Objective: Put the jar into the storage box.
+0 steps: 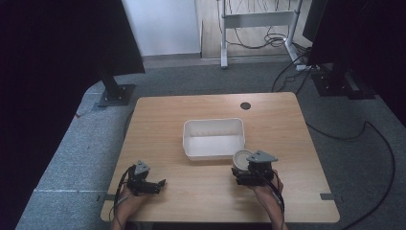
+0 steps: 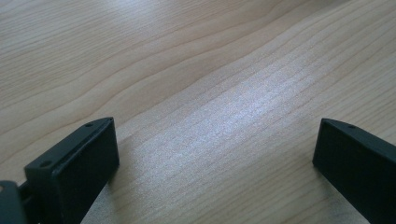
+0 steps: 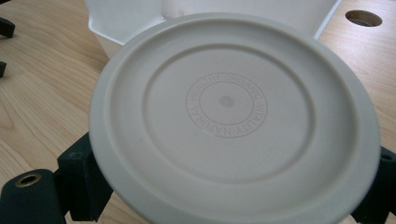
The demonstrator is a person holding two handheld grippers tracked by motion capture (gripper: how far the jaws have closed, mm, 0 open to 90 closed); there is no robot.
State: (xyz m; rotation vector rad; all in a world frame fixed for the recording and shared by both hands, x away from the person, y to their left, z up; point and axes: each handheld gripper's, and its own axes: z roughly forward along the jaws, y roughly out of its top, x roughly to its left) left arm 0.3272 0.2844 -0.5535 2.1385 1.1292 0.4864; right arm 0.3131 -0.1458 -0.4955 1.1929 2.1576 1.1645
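cream plastic round thing [image 3: 233, 121], looks like a lid or shallow dish with ringed ridges and embossed lettering in the middle, sits between the right claw [image 1: 250, 173] jaws, clamped at its rim on both sides. in the high view it is at the near right corner of the white tub [image 1: 213, 138], just above the table [image 1: 191, 191], touching or almost touching the tub wall; cannot tell which. can't tell either if it's a lid on a container or a loose piece.

left claw [image 1: 143, 182] rests low near the front left of the table, jaws wide apart, nothing between them, just wood grain in the left gripper view.

risks, my guess: grip is on a thin smooth rim, so the piece could pivot or slip out if the hand tilts. it is close to the tub, so moving forward may knock the light tub and slide it. if the goal is to drop it in the tub, a low approach would catch the tub rim.

table is light wood, with a round cable hole [image 1: 245, 105] at the far side, tub is near the centre. grey carpet floor [image 1: 62, 153], loose black cables [image 1: 373, 139] on the right, dark stands both sides, white metal frame [image 1: 256, 19] at the back.
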